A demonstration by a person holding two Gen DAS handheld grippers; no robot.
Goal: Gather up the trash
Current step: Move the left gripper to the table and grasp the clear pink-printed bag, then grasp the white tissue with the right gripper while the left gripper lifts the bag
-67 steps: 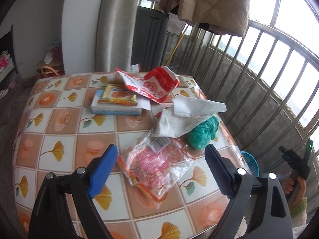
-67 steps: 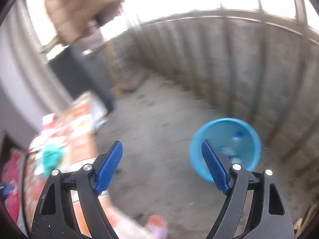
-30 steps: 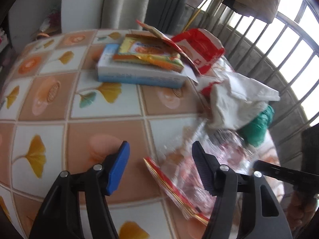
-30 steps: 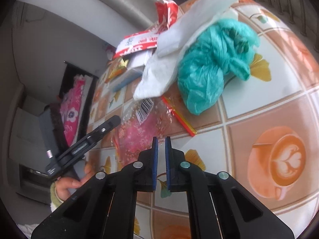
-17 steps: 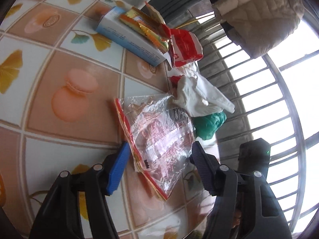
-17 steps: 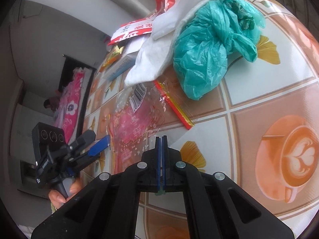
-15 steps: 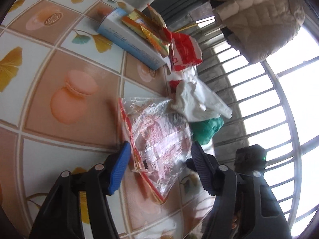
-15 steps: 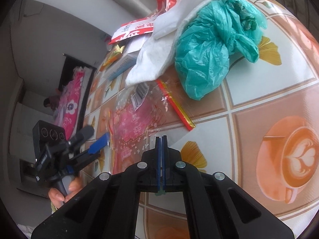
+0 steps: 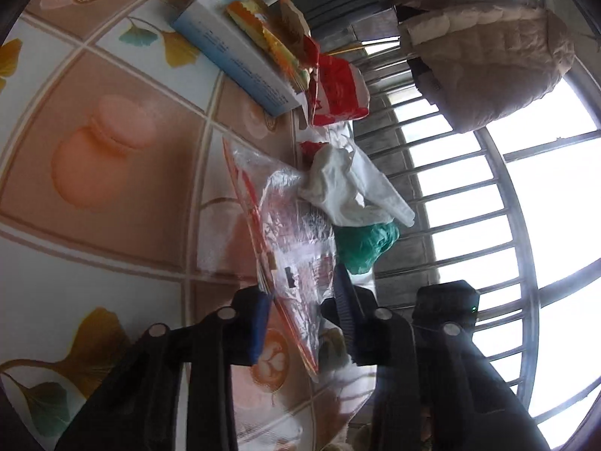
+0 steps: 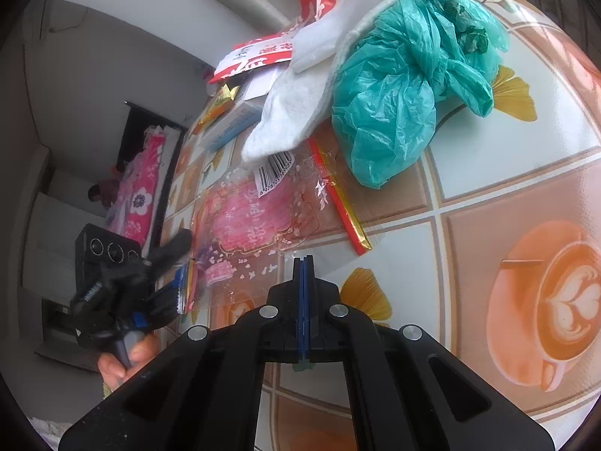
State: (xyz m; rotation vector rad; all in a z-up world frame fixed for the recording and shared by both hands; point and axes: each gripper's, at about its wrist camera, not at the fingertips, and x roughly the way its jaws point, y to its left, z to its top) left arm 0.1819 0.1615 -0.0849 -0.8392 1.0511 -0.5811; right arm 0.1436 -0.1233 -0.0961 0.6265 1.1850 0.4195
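Right wrist view: crinkled clear pink wrapper [image 10: 259,221], red-gold edge, between closing left jaws; right jaws shut, empty.

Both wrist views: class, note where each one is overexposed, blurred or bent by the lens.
Left wrist view: the windows behind the railing are blown out white, the left gripper is soft and dark, and the bars curve with fisheye distortion. Right wrist view: lighting is even and the green bag is sharp, but the table tiles bulge, and the left gripper is motion-blurred.
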